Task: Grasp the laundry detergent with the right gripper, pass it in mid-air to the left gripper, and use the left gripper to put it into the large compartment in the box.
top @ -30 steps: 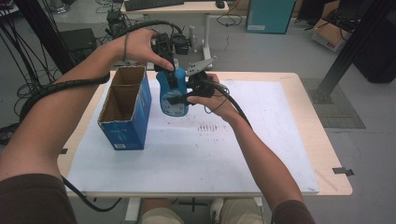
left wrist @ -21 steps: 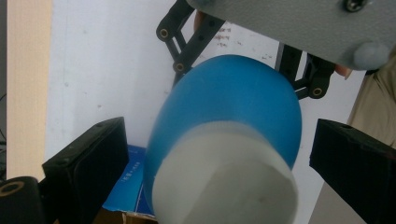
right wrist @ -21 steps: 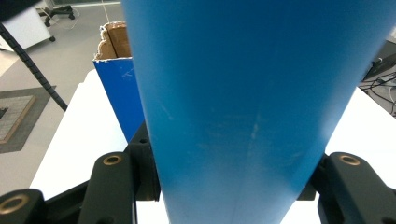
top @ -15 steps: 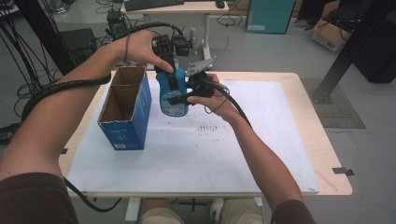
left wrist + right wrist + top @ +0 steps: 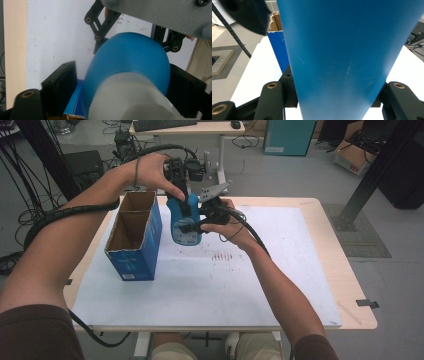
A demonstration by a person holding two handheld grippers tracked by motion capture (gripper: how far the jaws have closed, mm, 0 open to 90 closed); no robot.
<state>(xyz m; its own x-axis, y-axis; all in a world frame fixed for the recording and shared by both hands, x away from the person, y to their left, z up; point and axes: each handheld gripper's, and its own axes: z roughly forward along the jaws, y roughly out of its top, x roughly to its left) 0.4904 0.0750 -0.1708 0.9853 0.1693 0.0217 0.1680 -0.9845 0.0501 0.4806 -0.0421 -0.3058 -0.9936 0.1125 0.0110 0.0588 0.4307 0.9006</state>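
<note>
White-topped table (image 5: 280, 285), cardboard box (image 5: 134, 236) nr left edge. Both grippers, left gripper (image 5: 181, 190) & right gripper (image 5: 202, 220), clamped blue bottle (image 5: 184, 222) mid-air; uneven pull could twist/drop it.

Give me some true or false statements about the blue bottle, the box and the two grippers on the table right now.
1. The blue bottle is held upright beside the open box. True.
2. The bottle lies inside the box. False: it is outside, to the box's right in the high view.
3. The right gripper has its jaws on either side of the bottle. True.
4. The box's top is sealed shut. False: it is open and its cardboard inside shows.
5. The left gripper is at the bottle's top end, near its white cap. True.
</note>
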